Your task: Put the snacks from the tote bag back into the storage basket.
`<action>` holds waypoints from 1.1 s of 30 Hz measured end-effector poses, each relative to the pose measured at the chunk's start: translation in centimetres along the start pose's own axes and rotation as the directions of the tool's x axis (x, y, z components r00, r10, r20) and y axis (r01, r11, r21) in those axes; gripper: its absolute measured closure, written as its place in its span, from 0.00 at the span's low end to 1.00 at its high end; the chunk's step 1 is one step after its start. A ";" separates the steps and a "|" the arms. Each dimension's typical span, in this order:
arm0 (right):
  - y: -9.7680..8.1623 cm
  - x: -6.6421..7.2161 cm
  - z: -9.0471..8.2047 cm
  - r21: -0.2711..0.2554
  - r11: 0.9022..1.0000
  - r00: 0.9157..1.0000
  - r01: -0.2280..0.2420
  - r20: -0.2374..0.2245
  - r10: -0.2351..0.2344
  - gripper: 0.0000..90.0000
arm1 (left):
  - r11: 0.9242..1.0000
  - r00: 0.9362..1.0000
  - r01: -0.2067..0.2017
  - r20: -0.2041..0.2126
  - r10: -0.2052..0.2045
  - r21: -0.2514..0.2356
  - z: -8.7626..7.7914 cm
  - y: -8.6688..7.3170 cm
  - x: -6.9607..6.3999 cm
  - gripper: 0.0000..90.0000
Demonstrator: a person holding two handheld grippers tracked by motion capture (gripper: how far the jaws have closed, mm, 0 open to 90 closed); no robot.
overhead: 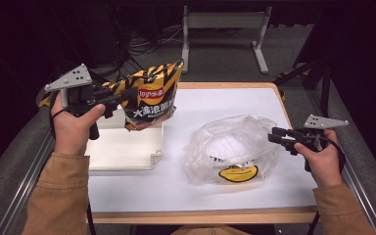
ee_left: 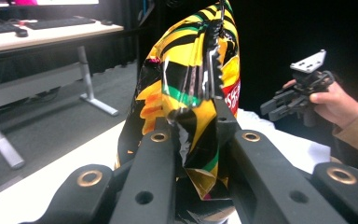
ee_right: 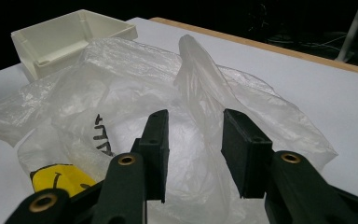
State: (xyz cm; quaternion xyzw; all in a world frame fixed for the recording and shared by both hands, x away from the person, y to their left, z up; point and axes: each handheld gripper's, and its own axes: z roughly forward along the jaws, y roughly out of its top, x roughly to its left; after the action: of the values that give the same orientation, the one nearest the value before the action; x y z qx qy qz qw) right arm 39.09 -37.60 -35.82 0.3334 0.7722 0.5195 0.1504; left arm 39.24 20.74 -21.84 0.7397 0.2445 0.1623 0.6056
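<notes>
The white table [overhead: 235,191] bears a limp, collapsed plastic bag [overhead: 230,147] that could stay shut with the right gripper [overhead: 274,135] hovering jaws apart beside it, so the chip bag [overhead: 152,95], clamped aloft over the tray [overhead: 122,152] by the left gripper [overhead: 115,98], may miss its mouth or slip.

The chip bag [ee_left: 191,93] hides the left gripper [ee_left: 196,135] pads.

sleeves [overhead: 58,196]: tan, ribbed cuffs | grippers: black, brass-ringed screws, grey three-cornered plates with holes | cables: black
</notes>
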 end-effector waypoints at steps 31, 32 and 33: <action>0.1 1.4 -0.5 0.003 1.000 1.000 0.023 0.017 -0.023 0.68 | 0.996 0.988 0.078 -0.136 -0.073 0.035 -1.2 -5.2 5.7 0.92; 0.1 1.4 -0.5 0.003 1.000 1.000 0.023 0.017 -0.023 0.68 | 0.996 0.987 0.087 -0.138 -0.082 0.033 -1.2 -5.4 5.8 0.92; 0.0 1.4 -0.4 0.006 1.000 1.000 0.024 0.015 -0.024 0.68 | 0.995 0.986 0.092 -0.141 -0.087 0.032 -1.2 -5.7 6.0 0.92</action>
State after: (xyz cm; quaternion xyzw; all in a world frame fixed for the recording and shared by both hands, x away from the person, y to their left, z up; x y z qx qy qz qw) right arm 37.86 -36.95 -35.46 0.3284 0.7765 0.5130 0.1614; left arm 42.66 25.92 -27.49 0.7263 0.3224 0.1816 0.5793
